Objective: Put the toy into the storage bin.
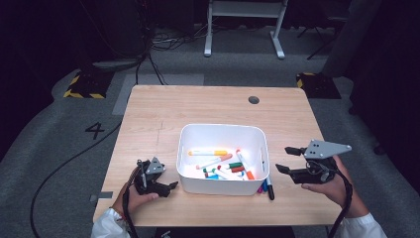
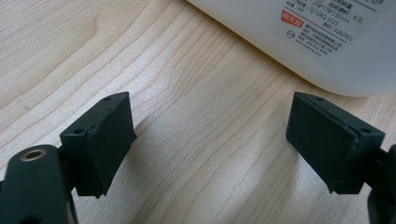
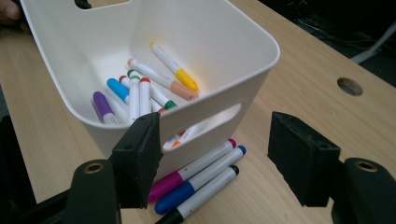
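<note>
White plastic forms the rectangular bin (image 1: 223, 133) seen at the centre of the high view, set on the light wooden worktop (image 1: 163, 106). Coloured marker pens (image 1: 220, 163) are gathered inside it. Three more markers, one pink-capped (image 3: 194, 170), one blue-capped (image 3: 201, 184) and one black-capped (image 3: 208, 193), are laid side by side on the worktop against the bin's right wall. The right gripper (image 1: 286, 158) is held at the right of the high view, near these three, its jaws spread wide with nothing between them. The left gripper (image 1: 171, 186) is rested at lower left, just beside the bin, its jaws also parted and empty.
</note>
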{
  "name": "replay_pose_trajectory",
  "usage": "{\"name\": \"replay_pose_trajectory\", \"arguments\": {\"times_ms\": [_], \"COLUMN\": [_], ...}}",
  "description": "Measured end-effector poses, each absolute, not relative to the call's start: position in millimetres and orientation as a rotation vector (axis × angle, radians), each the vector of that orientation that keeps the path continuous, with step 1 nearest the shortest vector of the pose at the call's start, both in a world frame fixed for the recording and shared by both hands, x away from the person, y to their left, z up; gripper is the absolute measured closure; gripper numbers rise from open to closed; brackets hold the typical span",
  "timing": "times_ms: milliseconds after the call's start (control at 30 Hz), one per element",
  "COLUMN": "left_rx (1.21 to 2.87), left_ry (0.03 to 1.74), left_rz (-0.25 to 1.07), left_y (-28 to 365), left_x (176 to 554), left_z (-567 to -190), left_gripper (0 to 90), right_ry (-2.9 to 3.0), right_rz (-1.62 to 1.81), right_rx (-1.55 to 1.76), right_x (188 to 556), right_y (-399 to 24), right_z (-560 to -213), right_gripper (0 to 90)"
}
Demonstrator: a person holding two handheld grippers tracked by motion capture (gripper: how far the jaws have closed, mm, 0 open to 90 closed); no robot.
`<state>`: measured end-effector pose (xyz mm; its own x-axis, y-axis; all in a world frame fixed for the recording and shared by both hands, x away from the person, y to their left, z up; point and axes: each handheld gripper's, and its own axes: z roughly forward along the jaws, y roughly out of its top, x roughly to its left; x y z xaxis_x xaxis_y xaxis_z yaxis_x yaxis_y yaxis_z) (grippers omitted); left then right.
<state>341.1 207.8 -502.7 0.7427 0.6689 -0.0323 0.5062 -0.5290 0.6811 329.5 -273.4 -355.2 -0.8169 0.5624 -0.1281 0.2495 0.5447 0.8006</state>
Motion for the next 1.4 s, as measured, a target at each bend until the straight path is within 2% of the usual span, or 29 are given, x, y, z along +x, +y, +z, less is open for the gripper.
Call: {"name": "replay_pose_trajectory", "arguments": {"times_ms": [133, 200, 500, 700, 933, 1000, 1033, 1133, 1200, 1333, 1400], "left_rx": [2.247, 2.248, 2.245, 2.245, 2.245, 2.245, 2.245, 2.246, 2.245, 2.245, 2.245], "left_ry": [0.880, 0.879, 0.880, 0.880, 0.878, 0.878, 0.878, 0.879, 0.879, 0.879, 0.879], "left_rz": [0.304, 0.304, 0.306, 0.305, 0.305, 0.304, 0.305, 0.303, 0.304, 0.305, 0.304], "left_y": [207.8, 207.8, 207.6, 207.6, 207.6, 207.5, 207.6, 207.5, 207.6, 207.5, 207.5], "left_x": [341.0, 341.0, 340.9, 340.8, 340.8, 340.8, 340.8, 340.7, 340.8, 340.8, 340.8], "left_z": [-502.7, -502.7, -502.8, -502.7, -502.8, -502.8, -502.8, -502.8, -502.8, -502.8, -502.8], "left_gripper": [15.3, 15.3, 15.4, 15.4, 15.4, 15.4, 15.4, 15.4, 15.4, 15.4, 15.4], "right_ry": [2.420, 2.449, 2.539, 2.565, 2.542, 2.510, 2.510, 2.484, 2.477, 2.463, 2.449], "right_rz": [1.135, 1.113, 1.042, 0.983, 0.950, 0.939, 0.939, 0.920, 0.919, 0.916, 0.915], "right_rx": [0.730, 0.767, 0.856, 0.889, 0.975, 1.027, 1.027, 1.075, 1.082, 1.092, 1.123], "right_x": [322.3, 317.4, 313.3, 316.1, 326.4, 330.0, 330.0, 332.1, 331.8, 331.2, 332.2], "right_y": [-280.9, -281.1, -272.4, -266.7, -280.4, -289.5, -289.5, -300.1, -301.8, -313.2, -318.7], "right_z": [-382.4, -406.5, -453.8, -470.7, -480.9, -483.4, -483.4, -487.1, -487.1, -486.3, -486.0], "right_gripper": [34.6, 34.6, 34.6, 34.5, 37.0, 43.0, 43.0, 53.2, 55.9, 73.7, 75.0]}}
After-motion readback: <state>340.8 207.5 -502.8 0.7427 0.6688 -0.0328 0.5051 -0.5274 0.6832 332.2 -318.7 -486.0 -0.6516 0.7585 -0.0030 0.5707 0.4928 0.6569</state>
